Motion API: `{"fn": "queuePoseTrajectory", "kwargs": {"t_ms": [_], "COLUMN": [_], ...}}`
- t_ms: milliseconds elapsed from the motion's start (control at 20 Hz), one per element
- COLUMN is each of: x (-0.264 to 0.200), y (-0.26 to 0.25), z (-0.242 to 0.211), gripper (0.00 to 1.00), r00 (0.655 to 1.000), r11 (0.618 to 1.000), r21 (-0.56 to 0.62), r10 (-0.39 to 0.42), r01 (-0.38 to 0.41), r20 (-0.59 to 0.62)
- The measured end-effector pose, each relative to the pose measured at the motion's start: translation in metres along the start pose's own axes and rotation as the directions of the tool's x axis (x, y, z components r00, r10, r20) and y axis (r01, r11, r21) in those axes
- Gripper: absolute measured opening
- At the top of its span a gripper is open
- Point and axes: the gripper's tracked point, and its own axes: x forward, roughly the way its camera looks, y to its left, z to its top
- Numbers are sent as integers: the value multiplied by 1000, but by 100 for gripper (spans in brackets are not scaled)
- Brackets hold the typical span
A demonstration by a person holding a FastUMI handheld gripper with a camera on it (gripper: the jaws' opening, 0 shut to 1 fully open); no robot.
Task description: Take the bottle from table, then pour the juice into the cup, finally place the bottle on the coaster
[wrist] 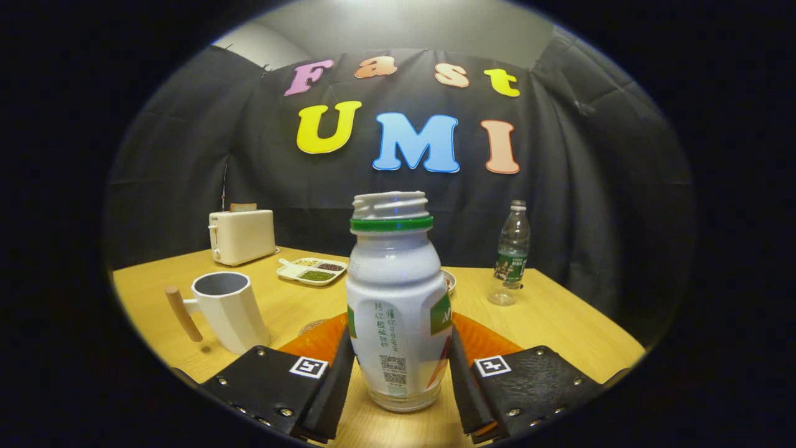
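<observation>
A white juice bottle (398,298) with a green neck ring and no cap stands upright between my fingers. My gripper (401,336) is shut on it, one finger against each side of its lower body. Its base looks level with the wooden table (559,323); I cannot tell whether it rests there. An orange ribbed coaster (488,343) lies just beyond the fingers, behind the bottle. A white faceted cup (227,311) with a wooden handle stands ahead to the left, its inside dark.
A cream toaster (242,235) sits at the far left of the table, with a white sectioned dish (313,270) of grains next to it. A clear water bottle (512,252) stands far right. A small bowl's rim (449,281) peeks out behind the juice bottle.
</observation>
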Motion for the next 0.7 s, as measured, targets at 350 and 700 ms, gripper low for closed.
{"fn": "queuePoseTrajectory", "kwargs": {"t_ms": [350, 700], "x": [5, 14], "y": [6, 15], "z": [23, 42], "gripper": [71, 71], "r00": [995, 982], "r11": [942, 811], "r21": [-319, -559], "r10": [-103, -184], "r01": [99, 170], "r20": [6, 32]}}
